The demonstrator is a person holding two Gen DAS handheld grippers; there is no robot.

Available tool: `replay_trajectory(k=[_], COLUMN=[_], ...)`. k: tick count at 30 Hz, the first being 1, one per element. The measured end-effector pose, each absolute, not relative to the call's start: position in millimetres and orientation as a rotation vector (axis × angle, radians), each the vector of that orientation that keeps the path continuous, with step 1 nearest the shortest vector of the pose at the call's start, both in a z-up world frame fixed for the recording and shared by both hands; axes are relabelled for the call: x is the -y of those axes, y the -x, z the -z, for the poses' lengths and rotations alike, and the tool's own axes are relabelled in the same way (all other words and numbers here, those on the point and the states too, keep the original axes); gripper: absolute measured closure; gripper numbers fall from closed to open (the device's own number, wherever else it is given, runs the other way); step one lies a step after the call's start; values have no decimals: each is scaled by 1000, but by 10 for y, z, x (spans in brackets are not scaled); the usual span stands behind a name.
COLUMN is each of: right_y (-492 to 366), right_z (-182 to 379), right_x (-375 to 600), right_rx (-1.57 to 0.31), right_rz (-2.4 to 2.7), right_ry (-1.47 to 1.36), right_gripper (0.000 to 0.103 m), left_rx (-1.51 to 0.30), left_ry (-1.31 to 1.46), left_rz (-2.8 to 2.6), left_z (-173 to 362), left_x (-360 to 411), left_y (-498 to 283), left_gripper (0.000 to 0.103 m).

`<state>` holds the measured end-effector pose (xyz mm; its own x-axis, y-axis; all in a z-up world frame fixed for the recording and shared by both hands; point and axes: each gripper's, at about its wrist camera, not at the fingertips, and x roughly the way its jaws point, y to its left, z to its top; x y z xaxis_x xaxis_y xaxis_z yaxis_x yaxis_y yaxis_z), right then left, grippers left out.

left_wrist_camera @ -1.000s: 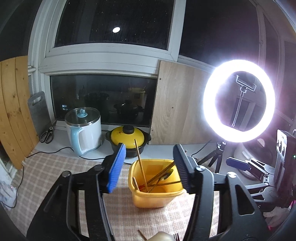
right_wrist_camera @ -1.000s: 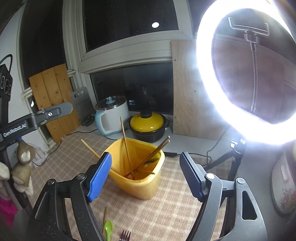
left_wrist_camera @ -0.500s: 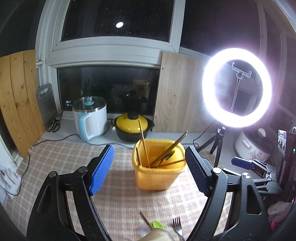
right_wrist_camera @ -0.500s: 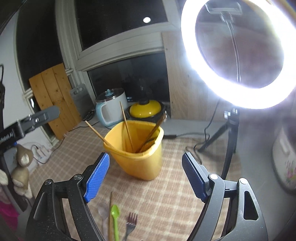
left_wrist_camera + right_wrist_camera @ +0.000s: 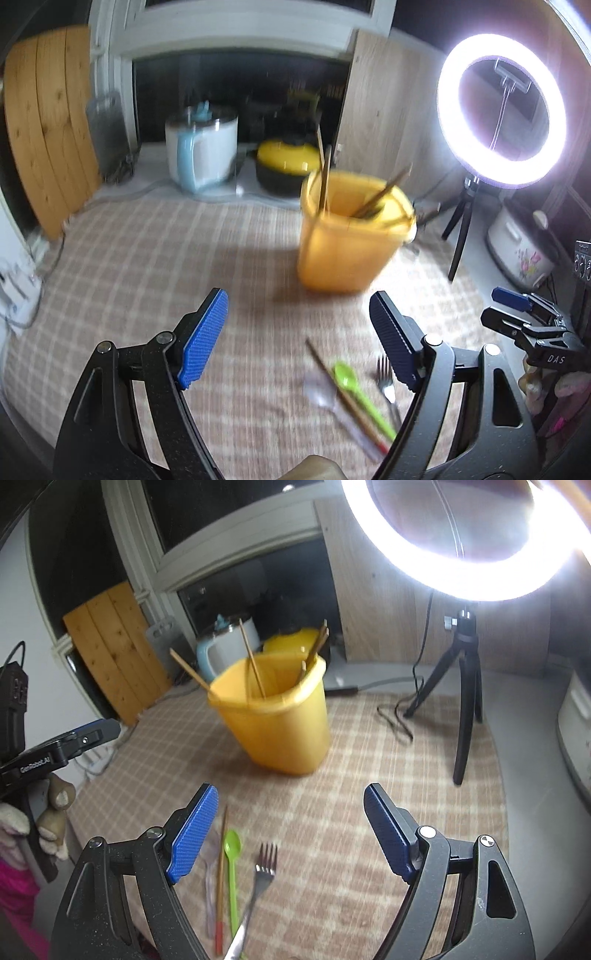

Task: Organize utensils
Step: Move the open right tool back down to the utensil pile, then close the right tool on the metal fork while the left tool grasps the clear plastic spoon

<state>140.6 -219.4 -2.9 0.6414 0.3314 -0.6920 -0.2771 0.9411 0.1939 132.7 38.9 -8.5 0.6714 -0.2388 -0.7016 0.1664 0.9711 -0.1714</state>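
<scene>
Four loose utensils left: silver metal fork between right gripper's open empty jaws, pick next, drop into yellow plastic tub ahead; left gripper open.

Fork, green spoon and chopstick lie before upright yellow bin.

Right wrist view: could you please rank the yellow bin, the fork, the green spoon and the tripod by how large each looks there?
1. Yellow bin: largest.
2. Tripod: about as tall but thin.
3. Fork and green spoon: similar lengths, and the fork runs out of frame, so I would not rank them. Both lie nearer the camera, which flatters them.
</scene>
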Motion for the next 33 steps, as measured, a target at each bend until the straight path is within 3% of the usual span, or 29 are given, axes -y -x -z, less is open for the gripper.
replay_trajectory(k=[6,14,16,17,22,25,33], right_y=[-1367,-1484,-1512,-1523,-1564,-1599,-1663], right_z=[334,759,845,888,1017,1068,1153], right_x=[2138,2077,2040,2010,1854,1800,1733], right_rx=[-904,-1031,-1063,-1075,-1099,-1112,-1125], right_rz=[-391,-468,-487,-498,-523,-527,-529], right_ry=[-37,-65,-71,-69,-24,-4,15], right_gripper=[22,23,40,43,44,52,60], left_rx=[-921,-1065,-1085,-1088,-1130,-1143,-1153], left_ry=[167,265,264,263,250,245,235], left_rz=[265,306,310,313,324,325,351], left_z=[499,1003,1089,1116,1291,1360,1440], left_x=[-411,-402,-381,-381,-327,-289,-200], left_y=[-1244,-1210,-1202,-1207,-1228,-1266,-1361], left_gripper=[23,38,40,40,47,47,48])
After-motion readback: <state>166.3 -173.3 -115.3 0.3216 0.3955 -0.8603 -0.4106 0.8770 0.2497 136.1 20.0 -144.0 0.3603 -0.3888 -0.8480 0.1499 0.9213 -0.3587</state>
